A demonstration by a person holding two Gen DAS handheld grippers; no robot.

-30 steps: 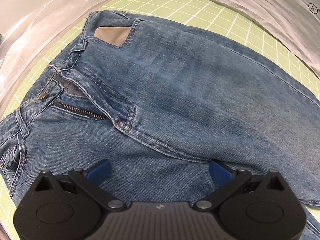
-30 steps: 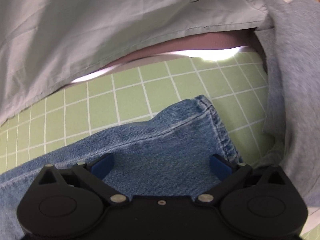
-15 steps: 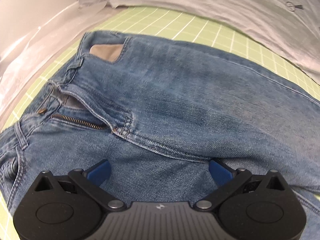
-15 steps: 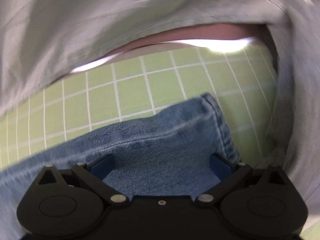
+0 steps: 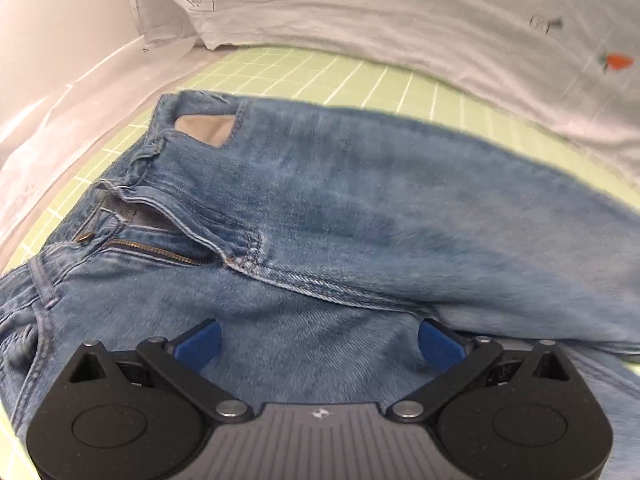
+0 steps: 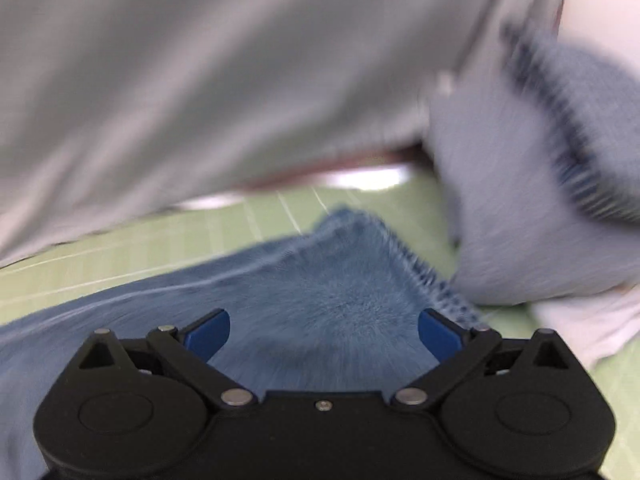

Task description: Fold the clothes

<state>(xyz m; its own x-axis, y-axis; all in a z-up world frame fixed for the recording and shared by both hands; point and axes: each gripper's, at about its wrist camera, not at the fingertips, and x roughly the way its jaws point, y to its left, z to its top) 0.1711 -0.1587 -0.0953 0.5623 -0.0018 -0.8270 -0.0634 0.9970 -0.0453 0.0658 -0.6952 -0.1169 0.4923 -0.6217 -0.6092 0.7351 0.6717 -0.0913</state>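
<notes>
Jeans (image 5: pixel 360 208) lie flat on your green grid mat (image 5: pixel 320 72), both grippers (image 5: pixel 318 344) (image 6: pixel 322 332) spread wide above denim, holding nothing. Your left view shows the open fly; your blurred right view shows the hem beside grey clothing (image 6: pixel 520 216), which you could snag.

Jeans (image 5: pixel 360 208) flat on grid mat (image 5: pixel 360 80); shirt (image 5: pixel 400 8) behind; waistband left, leg hem (image 6: pixel 400 248) right.
</notes>
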